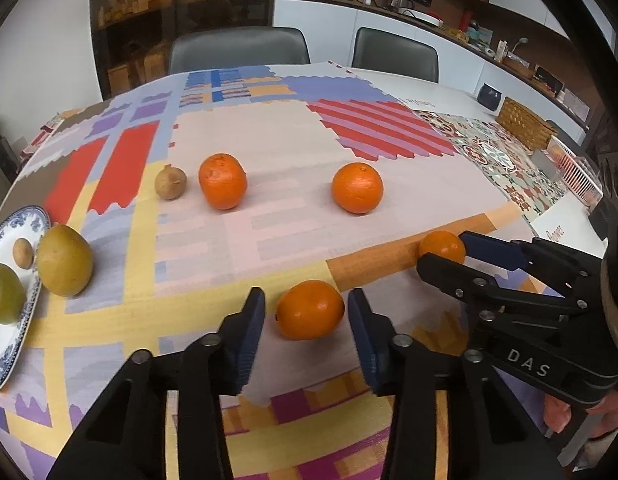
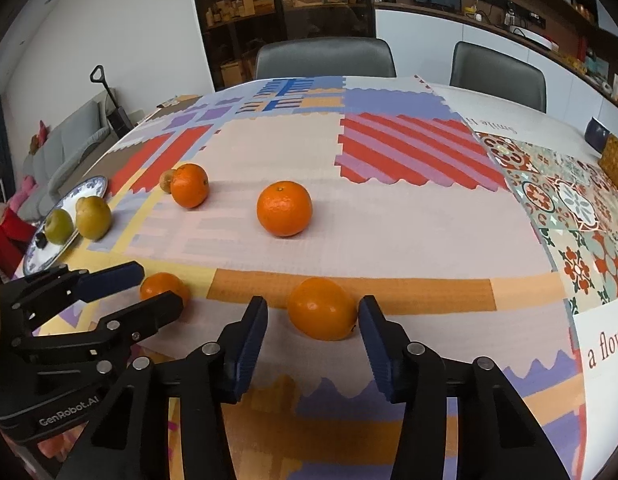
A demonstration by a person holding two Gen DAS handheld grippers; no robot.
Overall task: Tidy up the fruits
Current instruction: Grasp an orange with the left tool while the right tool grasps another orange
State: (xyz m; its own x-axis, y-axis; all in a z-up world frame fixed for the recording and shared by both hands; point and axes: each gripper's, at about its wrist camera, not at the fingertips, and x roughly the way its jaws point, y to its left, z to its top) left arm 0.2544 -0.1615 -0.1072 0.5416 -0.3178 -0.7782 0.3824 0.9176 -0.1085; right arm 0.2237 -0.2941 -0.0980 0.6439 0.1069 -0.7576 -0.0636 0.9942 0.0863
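Left wrist view, L to R: blue-white plate at 9 o'clock w/ a green apple and a small brown fruit on it; a yellow-green pear just off its rim on the patchwork cloth. Further back at 11, another brown fruit just beside an orange; a second orange at 12–1, well apart. The left gripper straddles the near orange: jaws spread either side, small gap at each pad, not pinching yet as far as I can see. At 3 o'clock the right gripper brackets the other near orange; in the right wrist view the right pad looks touching the skin, the left pad apart, so prob. no real grip yet. Handling, my guess: oranges round, firm, moderately heavy, waxy peel a bit slick, will roll if nudged on one side. Take hold across the widest part, pads level on opposite sides, squeeze moderate; too hard bruises, too high and the fruit squirts out. Plate already holds the green/brown fruit, so oranges prob. get grouped elsewhere; can't tell where.
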